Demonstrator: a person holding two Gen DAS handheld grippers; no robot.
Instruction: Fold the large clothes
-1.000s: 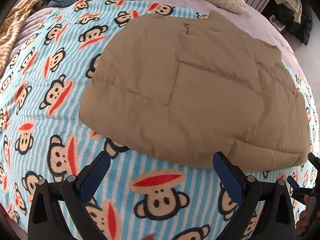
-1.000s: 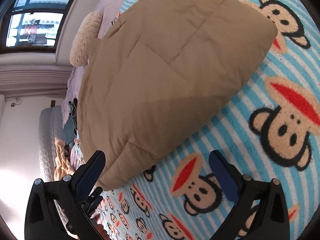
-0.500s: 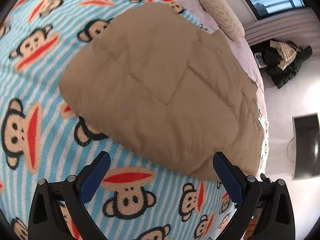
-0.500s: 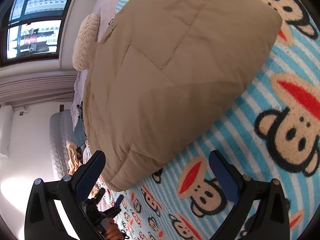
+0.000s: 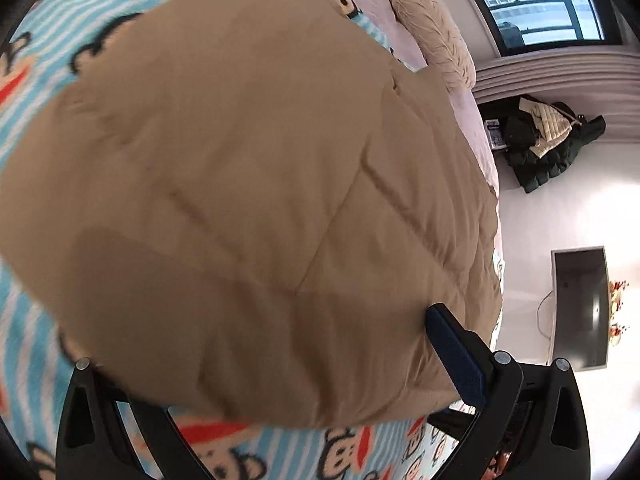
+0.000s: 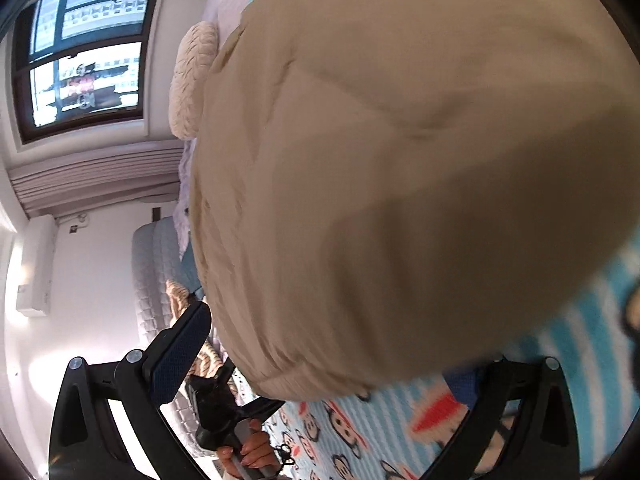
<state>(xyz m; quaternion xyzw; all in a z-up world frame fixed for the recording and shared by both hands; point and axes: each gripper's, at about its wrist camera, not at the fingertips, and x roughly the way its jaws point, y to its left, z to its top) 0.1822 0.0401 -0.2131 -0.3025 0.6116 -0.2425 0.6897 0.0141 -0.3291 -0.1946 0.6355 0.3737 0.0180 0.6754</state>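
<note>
Up close, left gripper (image 5: pixel 280 364): its fingers stood wide apart astride the near edge of the tan quilted coat (image 5: pixel 256 200); only the right blue pad (image 5: pixel 454 354) showed, lying against the fabric, while the left finger was hidden under the coat's edge.
Right gripper (image 6: pixel 332 364): jaws spread, clamped on nothing; the left blue pad (image 6: pixel 180 354) sat just off the coat's (image 6: pixel 400 160) side edge, and the right finger was mostly covered by the bulging hem.
Coat: it lay folded and puffy on the monkey-print blanket (image 5: pixel 352 452), filling most of both views, its stitched seams running across the top.
Blanket: blue and white stripes with monkey faces showed beneath and around the coat (image 6: pixel 360 432).
Hand: in the right wrist view, a person's hand (image 6: pixel 252 450) gripped the handle of the other gripper, just beyond the coat's corner.
Pillow: a cream ribbed pillow (image 5: pixel 434 36) rested past the coat's far end, on the pale bedsheet (image 5: pixel 384 8).
Farther off: a heap of dark jackets (image 5: pixel 548 140) lay on the white floor, below a curtain and a window (image 5: pixel 548 0).
</note>
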